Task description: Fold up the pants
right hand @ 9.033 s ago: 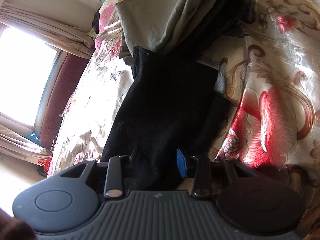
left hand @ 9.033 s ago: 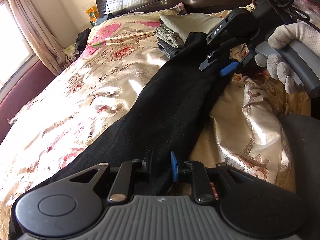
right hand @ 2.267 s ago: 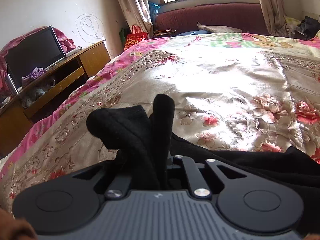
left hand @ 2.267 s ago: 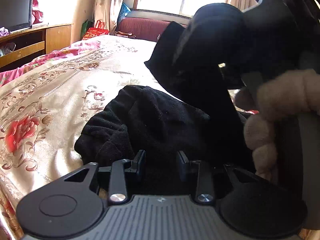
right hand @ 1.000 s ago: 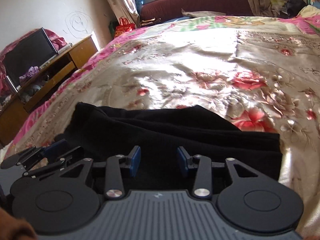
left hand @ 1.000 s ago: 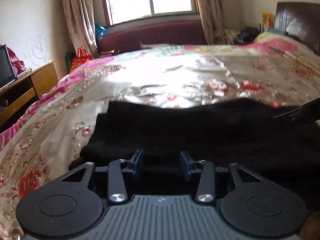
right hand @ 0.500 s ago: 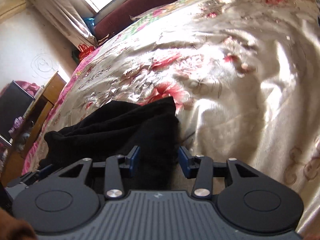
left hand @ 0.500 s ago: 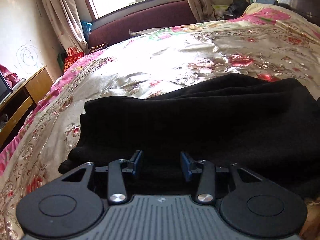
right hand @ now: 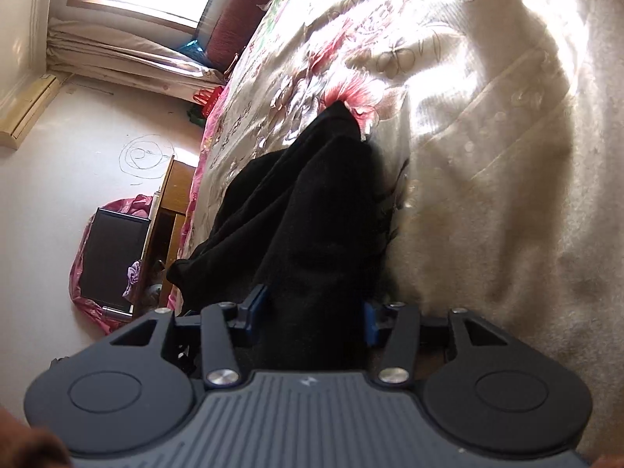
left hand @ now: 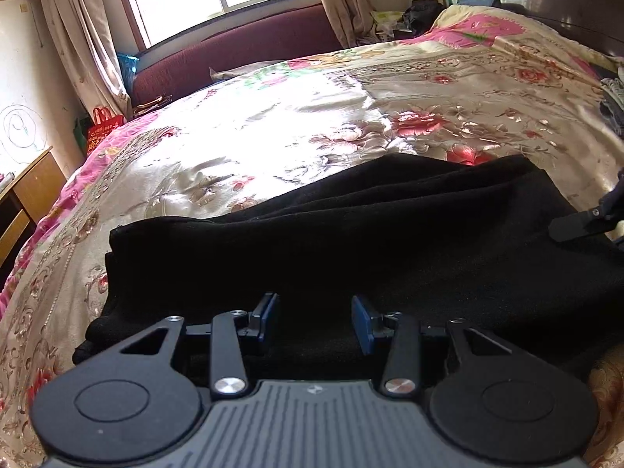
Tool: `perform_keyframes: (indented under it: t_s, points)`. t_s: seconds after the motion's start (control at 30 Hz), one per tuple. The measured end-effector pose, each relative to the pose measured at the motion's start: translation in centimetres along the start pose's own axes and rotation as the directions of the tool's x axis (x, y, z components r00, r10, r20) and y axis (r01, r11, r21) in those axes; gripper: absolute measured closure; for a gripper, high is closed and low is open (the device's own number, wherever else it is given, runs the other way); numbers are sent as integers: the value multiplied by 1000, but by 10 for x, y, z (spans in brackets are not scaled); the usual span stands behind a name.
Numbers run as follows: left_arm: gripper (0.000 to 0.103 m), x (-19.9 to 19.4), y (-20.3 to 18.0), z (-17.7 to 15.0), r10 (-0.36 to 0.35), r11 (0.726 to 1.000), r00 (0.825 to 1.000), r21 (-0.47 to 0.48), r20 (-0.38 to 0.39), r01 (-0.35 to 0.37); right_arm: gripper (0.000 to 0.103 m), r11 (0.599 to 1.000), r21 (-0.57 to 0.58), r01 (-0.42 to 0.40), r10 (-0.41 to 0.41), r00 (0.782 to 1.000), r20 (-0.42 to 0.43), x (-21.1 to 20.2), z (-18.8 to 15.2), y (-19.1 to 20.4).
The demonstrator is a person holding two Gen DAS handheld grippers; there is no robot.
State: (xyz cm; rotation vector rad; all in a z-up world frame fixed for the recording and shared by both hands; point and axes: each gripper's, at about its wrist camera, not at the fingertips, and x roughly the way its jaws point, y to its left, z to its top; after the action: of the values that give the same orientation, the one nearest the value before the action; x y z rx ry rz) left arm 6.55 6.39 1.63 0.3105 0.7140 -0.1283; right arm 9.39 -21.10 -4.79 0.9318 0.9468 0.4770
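Black pants (left hand: 351, 241) lie folded in a long band across the floral bedspread (left hand: 273, 136). My left gripper (left hand: 316, 318) is open over their near edge, and its blue pads stand apart with nothing pinched. At the far right of the left wrist view, a black finger of the right gripper (left hand: 577, 226) rests at the pants' right end. In the right wrist view the right gripper (right hand: 312, 314) is rolled onto its side. Its jaws are opening, and the thick end of the pants (right hand: 312, 202) fills the gap between them.
A dark red sofa (left hand: 234, 54) stands under the window beyond the bed. A wooden cabinet (left hand: 31, 191) with a television (right hand: 113, 257) is off the bed's left side. A dark headboard (left hand: 546, 0) and a pile of clothes (left hand: 612, 105) are at the right.
The right gripper has rolled onto its side and sunk to the pants' right end, which now lies between its wider jaws. The left gripper has shifted a little along the near edge.
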Motion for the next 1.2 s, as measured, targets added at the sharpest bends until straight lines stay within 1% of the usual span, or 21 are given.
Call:
perform_keyframes:
  t_s: [0.07, 0.1, 0.13, 0.17, 0.23, 0.3, 0.4, 0.47, 0.5, 0.53, 0.6, 0.67, 0.73, 0.83, 0.87, 0.93, 1.0, 1.07, 1.1, 1.17, 1.2]
  points:
    - [47, 1, -5, 1, 9, 999, 1000, 34, 1, -9, 52, 1000, 2, -4, 4, 1000, -4, 5, 2, 4]
    - [47, 0, -6, 2, 6, 999, 1000, 46, 2, -6, 56, 1000, 4, -9, 9, 1000, -2, 2, 2, 7]
    - [47, 0, -7, 3, -2, 999, 1000, 53, 2, 2, 62, 999, 3, -32, 32, 999, 8, -4, 1, 9]
    - [47, 0, -7, 3, -12, 998, 1000, 57, 0, 12, 65, 998, 6, -62, 62, 998, 21, -10, 0, 9]
    - [47, 3, -10, 3, -18, 997, 1000, 71, -4, 18, 64, 993, 36, -111, 110, 994, 26, -12, 1, 4]
    - [47, 6, -13, 5, -11, 997, 1000, 82, -15, 12, 62, 995, 35, -95, 95, 996, 2, 7, 6, -4]
    - [47, 11, -15, 7, -11, 998, 999, 68, -31, 13, 62, 992, 47, -117, 119, 992, -32, 34, 11, -7]
    - [47, 15, -17, 8, -2, 997, 999, 73, -44, 5, 67, 992, 68, -111, 112, 994, -18, 40, 13, -4]
    - [48, 15, -20, 8, 2, 997, 999, 83, -51, 2, 77, 993, 67, -97, 98, 995, -17, 39, 13, -2]
    - [49, 13, -24, 9, 6, 995, 999, 99, -53, 0, 83, 992, 71, -105, 106, 994, -14, 35, 13, -1]
    - [50, 6, -34, 11, -7, 992, 999, 126, -50, 13, 85, 980, 111, -165, 166, 986, 3, 19, 12, -3]
    - [53, -1, -51, 13, -43, 985, 998, 164, -47, 50, 85, 985, 74, -158, 157, 987, 26, 2, 11, 3]
    - [53, -10, -75, 14, -72, 972, 997, 224, -23, 76, 86, 984, 72, -165, 162, 985, 55, -18, 11, 0]
    - [53, -18, -107, 17, -170, 953, 985, 254, -11, 167, 86, 989, 96, -115, 104, 988, 111, -56, 11, -18]
    - [53, -19, -119, 20, -220, 944, 975, 248, -17, 217, 86, 990, 105, -91, 77, 989, 126, -68, 11, -24]
    - [53, -21, -138, 23, -289, 926, 957, 248, -16, 284, 86, 989, 141, -30, 8, 987, 158, -97, 9, -39]
    - [53, -26, -153, 29, -341, 908, 940, 259, -1, 329, 86, 990, 139, 27, -53, 981, 186, -122, 6, -45]
    - [51, -29, -160, 35, -369, 895, 929, 276, 13, 352, 86, 989, 127, 77, -103, 971, 215, -141, 3, -43]
    - [51, -30, -160, 39, -367, 895, 930, 282, 27, 345, 86, 989, 125, 84, -111, 968, 224, -146, 3, -41]
    - [51, -30, -151, 47, -347, 913, 936, 253, 68, 320, 85, 988, 114, 105, -129, 963, 237, -153, 3, -37]
    - [51, -30, -143, 54, -345, 924, 934, 208, 93, 321, 85, 988, 100, 121, -142, 960, 240, -153, 3, -33]
